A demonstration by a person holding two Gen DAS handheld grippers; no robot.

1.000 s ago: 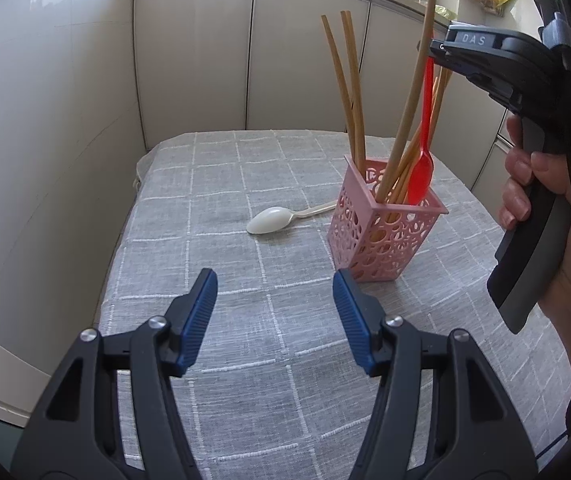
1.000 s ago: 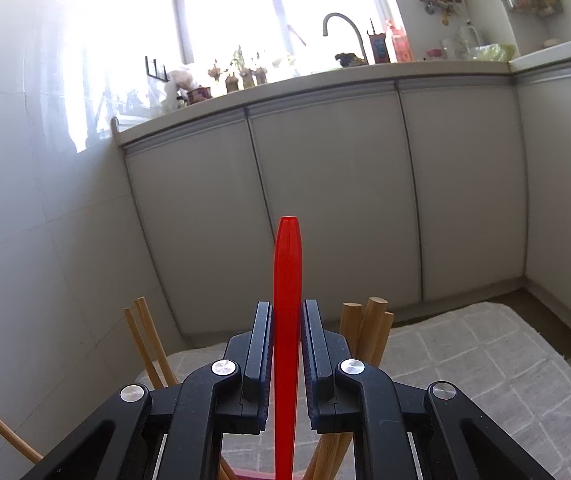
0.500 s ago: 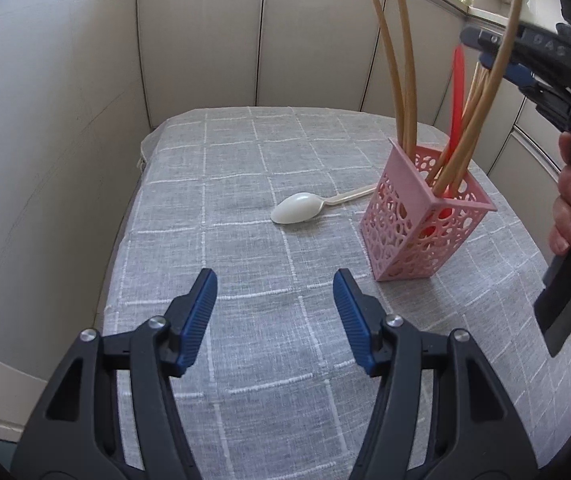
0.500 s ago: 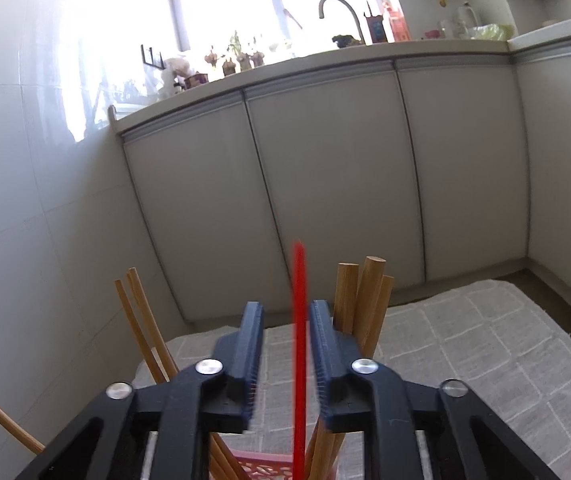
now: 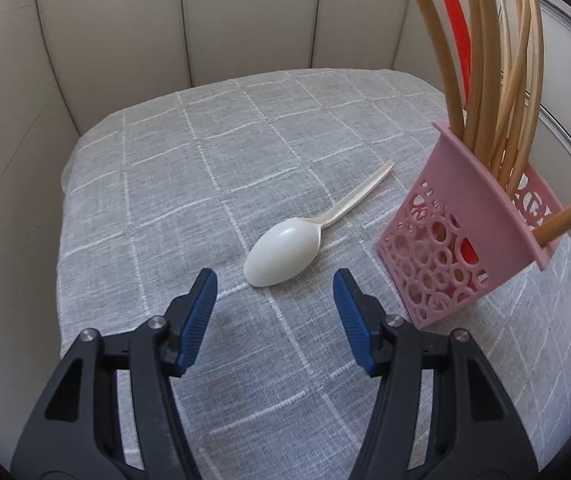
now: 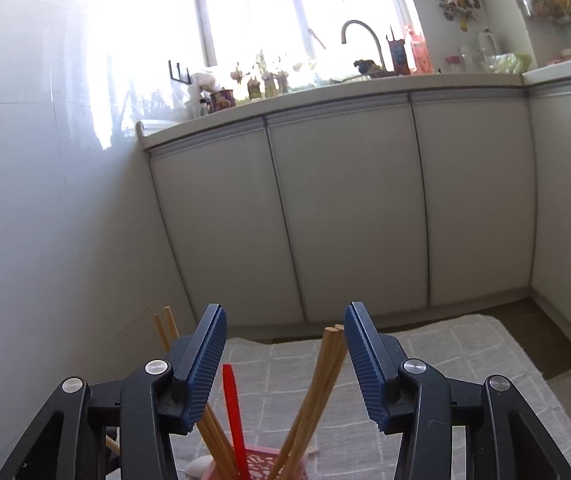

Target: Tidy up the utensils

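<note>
A white plastic spoon (image 5: 285, 248) lies on the grey checked tablecloth (image 5: 165, 184), bowl toward me. My left gripper (image 5: 275, 300) is open and empty, just short of the spoon's bowl. A pink perforated holder (image 5: 457, 248) stands to the right and holds several wooden chopsticks (image 5: 485, 60) and a red spoon (image 5: 455, 32). My right gripper (image 6: 285, 344) is open and empty above the holder (image 6: 261, 464), with the red spoon (image 6: 233, 408) and chopsticks (image 6: 317, 380) standing below its fingers.
Cream cabinet doors (image 6: 345, 208) run behind the table, under a counter with a sink tap (image 6: 361, 36). A white tiled wall (image 6: 45, 160) stands on the left. The cloth's edges drop off at the far and left sides (image 5: 69, 160).
My right gripper opened and let go of the red spoon, which now stands in the holder, then rose. My left gripper moved forward toward the white spoon.
</note>
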